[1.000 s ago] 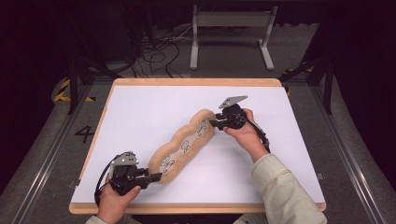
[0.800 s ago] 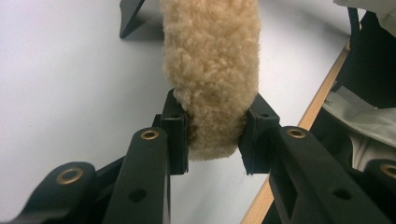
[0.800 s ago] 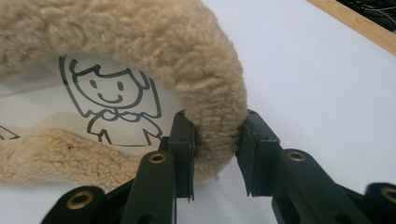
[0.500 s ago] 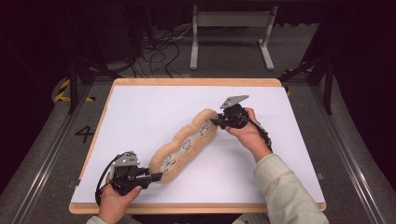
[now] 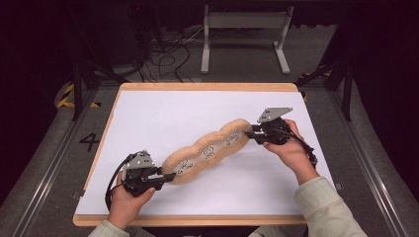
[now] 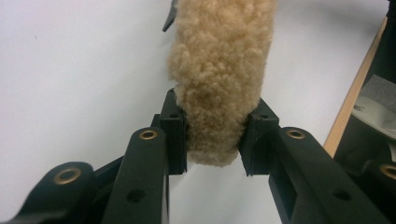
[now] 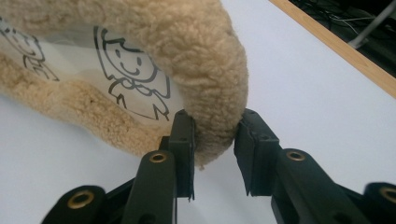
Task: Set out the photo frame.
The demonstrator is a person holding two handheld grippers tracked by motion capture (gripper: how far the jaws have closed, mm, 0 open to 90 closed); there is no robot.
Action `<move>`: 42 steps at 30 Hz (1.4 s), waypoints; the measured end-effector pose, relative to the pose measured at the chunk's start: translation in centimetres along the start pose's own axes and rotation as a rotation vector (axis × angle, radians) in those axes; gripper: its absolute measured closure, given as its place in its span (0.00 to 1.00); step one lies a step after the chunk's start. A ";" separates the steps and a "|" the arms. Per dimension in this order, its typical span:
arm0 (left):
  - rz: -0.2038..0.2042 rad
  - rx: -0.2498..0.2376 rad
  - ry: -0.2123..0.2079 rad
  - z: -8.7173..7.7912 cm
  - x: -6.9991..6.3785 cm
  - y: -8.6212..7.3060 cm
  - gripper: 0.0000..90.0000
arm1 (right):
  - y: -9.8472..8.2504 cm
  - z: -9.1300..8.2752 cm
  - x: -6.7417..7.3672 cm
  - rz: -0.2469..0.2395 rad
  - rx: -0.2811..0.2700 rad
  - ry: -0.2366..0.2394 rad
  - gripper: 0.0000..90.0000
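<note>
Both grippers, left gripper (image 5: 165, 177) and right gripper (image 5: 251, 134), apparently clamp the fleecy cushion's (image 5: 207, 150) opposite ends.

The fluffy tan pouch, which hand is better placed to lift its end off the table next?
Probably the right gripper: it clamps the fluffy tan pouch at the far end, already raised, while the left gripper pins the near end low.

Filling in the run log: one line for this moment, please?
left gripper: shut on plush pouch near end | right gripper: just closed on far end | pouch stretched over table
</note>
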State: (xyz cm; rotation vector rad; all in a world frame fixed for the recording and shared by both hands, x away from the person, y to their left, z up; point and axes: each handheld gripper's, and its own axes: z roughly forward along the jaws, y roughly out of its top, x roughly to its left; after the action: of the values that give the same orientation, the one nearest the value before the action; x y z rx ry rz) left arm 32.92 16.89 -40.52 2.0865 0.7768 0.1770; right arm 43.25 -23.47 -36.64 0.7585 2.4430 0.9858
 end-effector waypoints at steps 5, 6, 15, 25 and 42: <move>-0.016 -0.023 0.010 0.2 1.0 0.7 0.74 | -0.8 -1.8 0.6 0.011 -0.008 -0.028 0.77; -0.023 -0.026 0.010 0.3 1.2 0.8 0.74 | -0.9 -2.0 0.7 0.014 -0.007 -0.027 0.77; -0.042 -0.063 0.014 1.1 3.0 1.8 0.74 | -2.6 -3.6 2.1 0.043 -0.002 -0.050 0.77; -0.028 -0.061 0.021 2.8 4.5 2.3 0.74 | -5.6 -3.8 3.1 0.103 -0.014 -0.019 0.78; 0.007 -0.059 -0.031 4.4 7.1 1.3 0.69 | -7.4 -4.1 3.5 0.141 -0.105 0.135 0.82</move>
State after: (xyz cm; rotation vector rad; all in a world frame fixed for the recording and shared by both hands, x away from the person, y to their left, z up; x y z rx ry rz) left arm 40.88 17.49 -43.24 2.0325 0.7371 0.1691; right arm 35.83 -27.91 -39.80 0.8625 2.4546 1.2463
